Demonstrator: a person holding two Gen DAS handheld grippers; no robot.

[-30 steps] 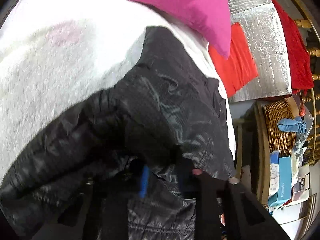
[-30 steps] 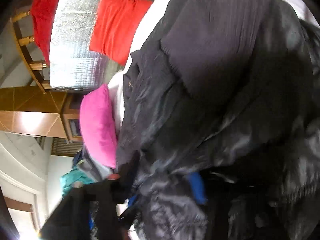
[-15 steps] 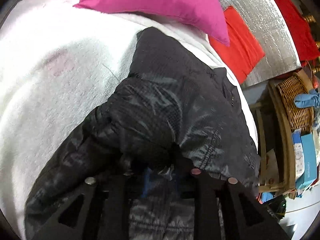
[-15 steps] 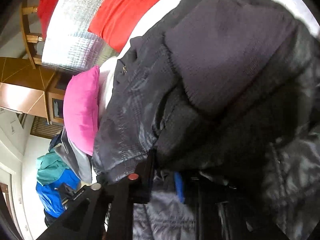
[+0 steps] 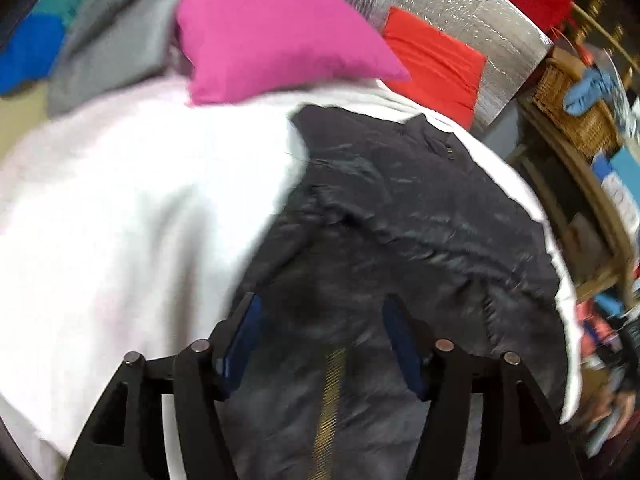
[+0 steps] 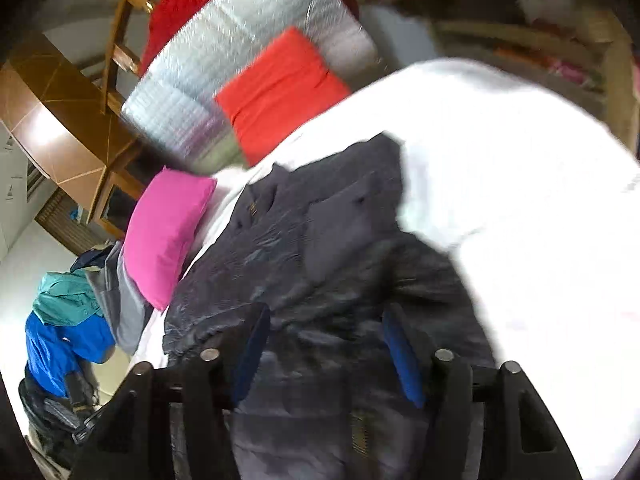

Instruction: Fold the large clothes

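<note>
A black puffer jacket (image 5: 400,240) lies folded on a white blanket (image 5: 140,200) on a bed; it also shows in the right wrist view (image 6: 320,260). A brass zipper (image 5: 330,400) runs down its near part. My left gripper (image 5: 320,312) is open and empty, its blue-padded fingers apart just above the jacket's near edge. My right gripper (image 6: 322,320) is also open and empty above the jacket, with the white blanket (image 6: 520,200) to its right.
A pink pillow (image 5: 276,36) and a red cushion (image 5: 436,60) lie at the bed's head against a silver quilted panel (image 5: 460,12). Grey and blue clothes (image 5: 80,40) are piled at the far left. A wicker basket (image 5: 572,104) and shelves stand at the right.
Both grippers have opened and let go of the jacket fabric they held. Both have pulled back and up, and the jacket now lies on the blanket.
</note>
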